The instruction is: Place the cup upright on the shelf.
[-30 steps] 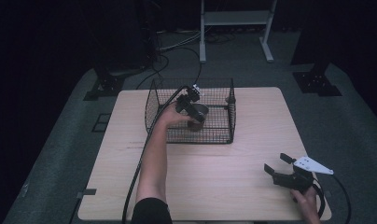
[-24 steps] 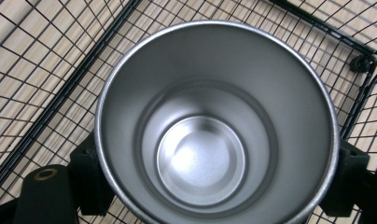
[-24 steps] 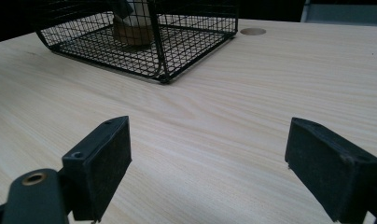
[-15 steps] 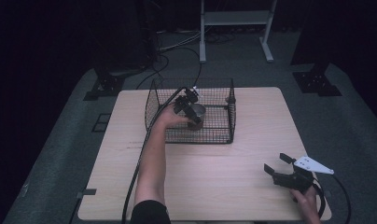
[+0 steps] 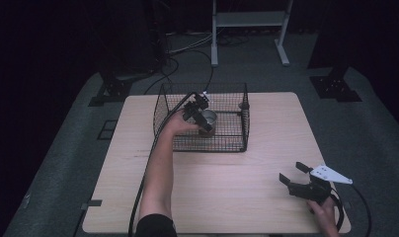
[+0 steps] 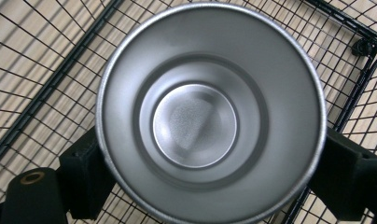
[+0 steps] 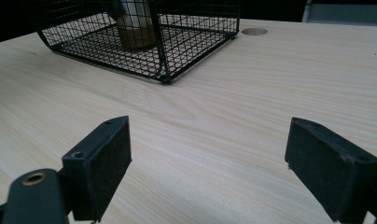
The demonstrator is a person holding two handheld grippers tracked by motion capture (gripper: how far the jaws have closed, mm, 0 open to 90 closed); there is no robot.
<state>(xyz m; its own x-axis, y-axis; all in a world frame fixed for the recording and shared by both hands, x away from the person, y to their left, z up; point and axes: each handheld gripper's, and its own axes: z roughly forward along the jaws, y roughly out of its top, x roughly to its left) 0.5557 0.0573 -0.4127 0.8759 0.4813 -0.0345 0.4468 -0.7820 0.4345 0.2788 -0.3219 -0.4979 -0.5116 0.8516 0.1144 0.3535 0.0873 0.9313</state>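
Note:
A bare steel cup (image 6: 196, 121) stands upright inside the black wire basket (image 5: 207, 144), and I look straight down into it. My left gripper (image 6: 210, 186) reaches into the basket from above, a black pad (image 6: 86, 175) on either side of the cup. Its jaws have just been opening, and the cup (image 5: 209, 118) is still between them but no longer pinched. The left gripper (image 5: 200, 116) hovers at the basket's middle. My right gripper (image 5: 291, 172) rests near the table's front right corner. The right gripper (image 7: 210, 168) is open wide over bare wood, nothing between its jaws.
The wire basket (image 7: 168, 44) sits at the back centre of the wooden table (image 5: 237, 197), with the cup (image 7: 137, 28) seen through its mesh. A round hole (image 7: 254, 31) is in the tabletop behind it. Cables and stand feet (image 5: 336, 89) lie on the floor beyond.

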